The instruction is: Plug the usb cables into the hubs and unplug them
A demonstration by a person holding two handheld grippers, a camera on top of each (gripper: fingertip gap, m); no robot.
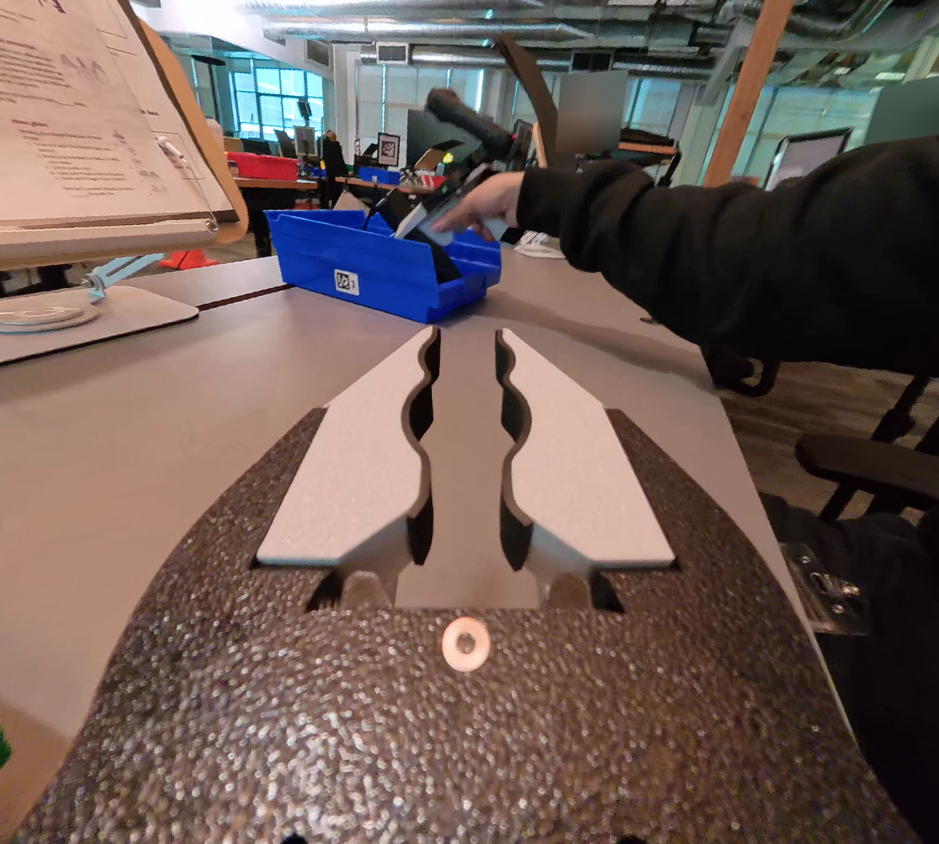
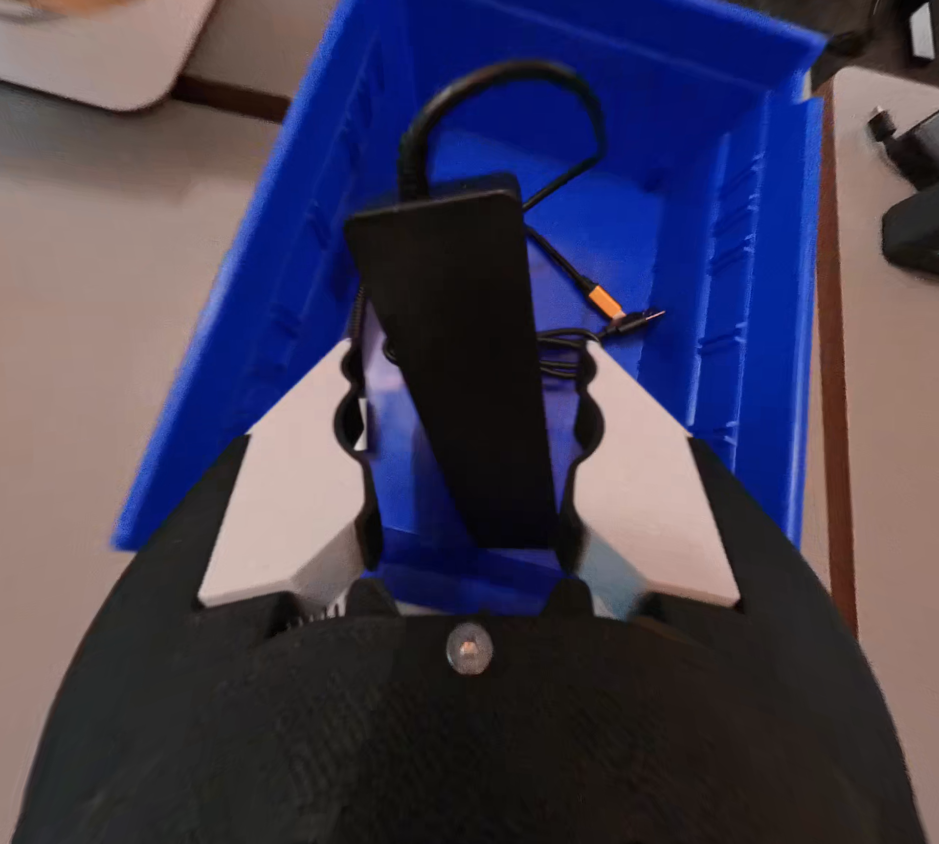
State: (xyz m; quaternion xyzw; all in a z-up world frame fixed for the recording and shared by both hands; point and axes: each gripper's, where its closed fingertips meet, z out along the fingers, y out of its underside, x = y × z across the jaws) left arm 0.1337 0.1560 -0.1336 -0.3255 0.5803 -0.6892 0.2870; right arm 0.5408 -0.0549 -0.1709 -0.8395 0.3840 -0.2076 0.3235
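Black hub between parted right gripper jaws, over blue bin

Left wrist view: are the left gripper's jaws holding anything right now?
No, the left gripper is open, with only the bare grey tabletop visible between its jaws.

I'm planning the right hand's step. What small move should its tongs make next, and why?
Probably close the right tongs on the black hub: it lies between the open fingers inside the blue bin, seemingly ungripped. The left tongs hover empty over the table.
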